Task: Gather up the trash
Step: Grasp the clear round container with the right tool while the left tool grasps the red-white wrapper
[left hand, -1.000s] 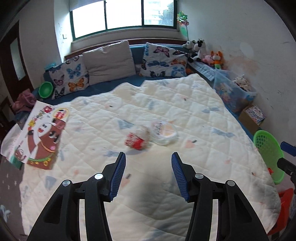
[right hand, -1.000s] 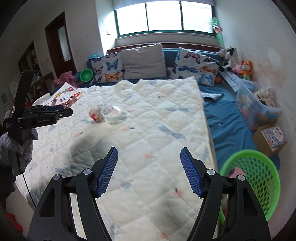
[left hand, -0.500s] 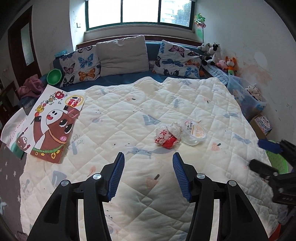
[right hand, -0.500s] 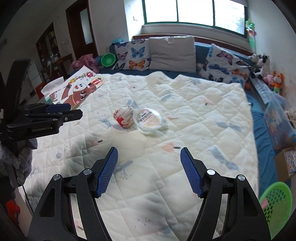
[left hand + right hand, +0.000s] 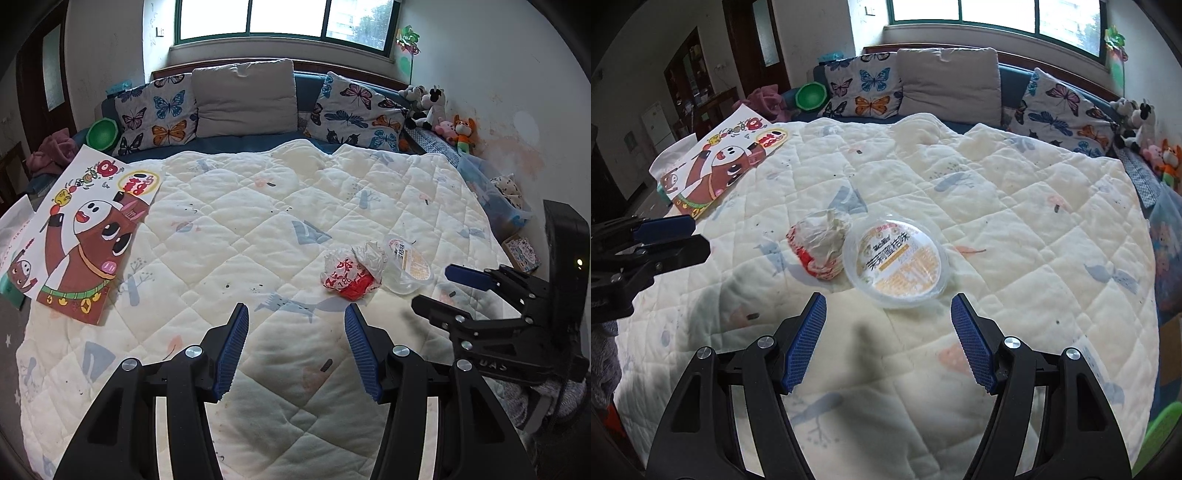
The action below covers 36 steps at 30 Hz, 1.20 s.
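Crumpled red-and-white wrapper (image 5: 819, 246) and clear lidded tub (image 5: 897, 264) lie touching on the quilt (image 5: 1015, 206), and you've got your right gripper (image 5: 888, 345) hovering just short of the tub, jaws apart and empty, your left gripper (image 5: 295, 350) likewise agape near the wrapper.

Home bedroom: quilted bed (image 5: 258, 229), butterfly pillows (image 5: 155, 114), stuffed toys (image 5: 439, 110) by the window (image 5: 280, 18).
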Each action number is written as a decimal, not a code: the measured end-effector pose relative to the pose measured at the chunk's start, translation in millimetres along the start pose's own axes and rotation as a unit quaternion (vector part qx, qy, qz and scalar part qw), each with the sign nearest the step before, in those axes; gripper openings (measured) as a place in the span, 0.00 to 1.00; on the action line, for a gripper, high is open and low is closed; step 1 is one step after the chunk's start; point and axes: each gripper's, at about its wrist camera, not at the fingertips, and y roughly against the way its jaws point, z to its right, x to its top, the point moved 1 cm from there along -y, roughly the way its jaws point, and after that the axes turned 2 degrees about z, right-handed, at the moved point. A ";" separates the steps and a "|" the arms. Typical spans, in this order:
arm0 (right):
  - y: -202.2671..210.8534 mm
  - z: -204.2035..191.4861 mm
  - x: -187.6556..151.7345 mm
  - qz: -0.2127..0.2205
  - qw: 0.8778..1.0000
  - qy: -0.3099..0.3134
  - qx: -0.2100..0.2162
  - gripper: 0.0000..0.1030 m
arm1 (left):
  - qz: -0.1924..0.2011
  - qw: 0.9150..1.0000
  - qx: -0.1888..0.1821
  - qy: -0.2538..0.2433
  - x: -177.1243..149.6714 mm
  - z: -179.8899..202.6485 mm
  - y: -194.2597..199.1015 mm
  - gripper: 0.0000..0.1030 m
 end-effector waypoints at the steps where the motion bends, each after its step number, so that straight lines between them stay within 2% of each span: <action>1: -3.6 1.7 2.8 0.000 1.000 -0.001 -0.001 0.68 | -0.001 1.000 0.000 0.000 0.4 -0.3 -2.5 0.51; 12: -33.3 8.4 13.0 -0.021 1.000 0.009 0.003 0.68 | -0.009 1.000 -0.011 -0.014 2.2 5.5 -22.9 0.53; 14: -34.6 10.0 13.7 -0.019 1.000 0.002 0.004 0.66 | -0.008 1.000 -0.015 -0.017 3.5 7.9 -25.5 0.56; 17: -31.6 13.1 13.6 -0.016 1.000 -0.005 0.015 0.65 | -0.007 0.999 -0.022 -0.023 5.9 13.0 -30.5 0.57; 24: -10.7 17.3 2.1 -0.004 1.000 -0.001 0.005 0.65 | -0.012 0.999 -0.040 -0.032 10.3 28.3 -44.4 0.59; 28: 5.1 20.2 -4.9 0.001 1.000 0.004 -0.005 0.65 | -0.015 0.998 -0.049 -0.043 13.5 38.7 -54.4 0.65; 36: 29.1 30.0 -24.2 0.000 1.000 0.004 -0.025 0.65 | -0.028 0.998 -0.044 -0.034 16.5 47.7 -83.0 0.65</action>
